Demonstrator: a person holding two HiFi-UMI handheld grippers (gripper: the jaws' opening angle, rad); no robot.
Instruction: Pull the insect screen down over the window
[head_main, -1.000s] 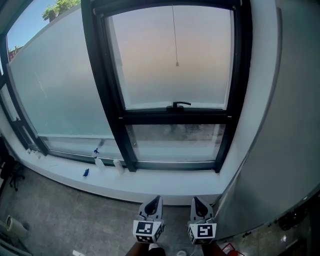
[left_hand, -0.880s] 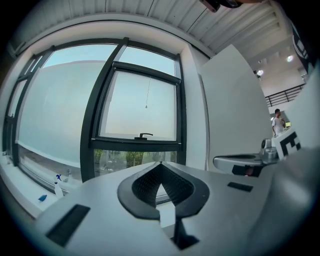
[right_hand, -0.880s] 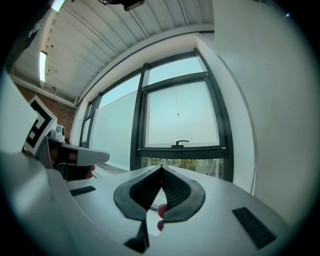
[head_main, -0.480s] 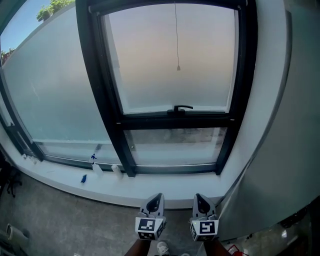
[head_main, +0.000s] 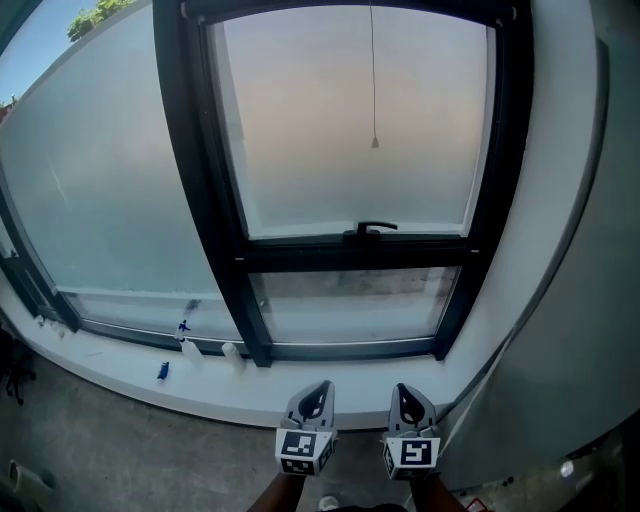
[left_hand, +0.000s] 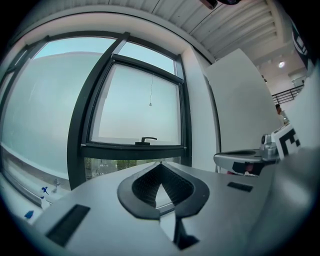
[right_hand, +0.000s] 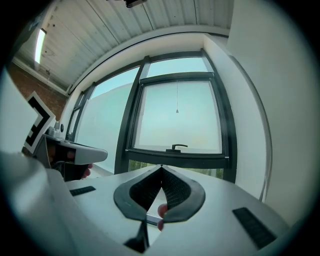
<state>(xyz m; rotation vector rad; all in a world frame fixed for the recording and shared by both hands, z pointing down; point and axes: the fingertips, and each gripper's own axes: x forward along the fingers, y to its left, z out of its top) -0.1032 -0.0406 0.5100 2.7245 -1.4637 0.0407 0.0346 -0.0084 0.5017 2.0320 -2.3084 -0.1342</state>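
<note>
The big frosted glass pane (head_main: 110, 190) fills the head view from 9 to 11 o'clock. At 8 o'clock, a few small blue and white things (head_main: 185, 347) sit on the long white window sill (head_main: 120, 375); they are too small to tell what they are.

In the middle, at 12 o'clock, stands the black-framed window (head_main: 205, 190). A thin cord with a small bead on its end (head_main: 375, 143) hangs down from the top of the window, in front of the glass. I cannot make out the insect screen itself. Right below the bead, a small black handle (head_main: 370, 230) sits on the window's black cross bar (head_main: 350, 250).

At 6 o'clock, the two grippers are low and close to the person, well apart from the window and the cord. The grey left gripper (head_main: 318, 392) points up at the window. In its own view its jaws (left_hand: 160, 167) are pressed tight together with nothing between them. Just beside it, toward 5 o'clock, is the grey right gripper (head_main: 404, 395). Its jaws (right_hand: 161, 169) are also squeezed together and hold nothing. A pink fingertip (right_hand: 162, 210) peeks through the gap under its pads.

At 3 o'clock stands a plain grey wall (head_main: 590, 280).
</note>
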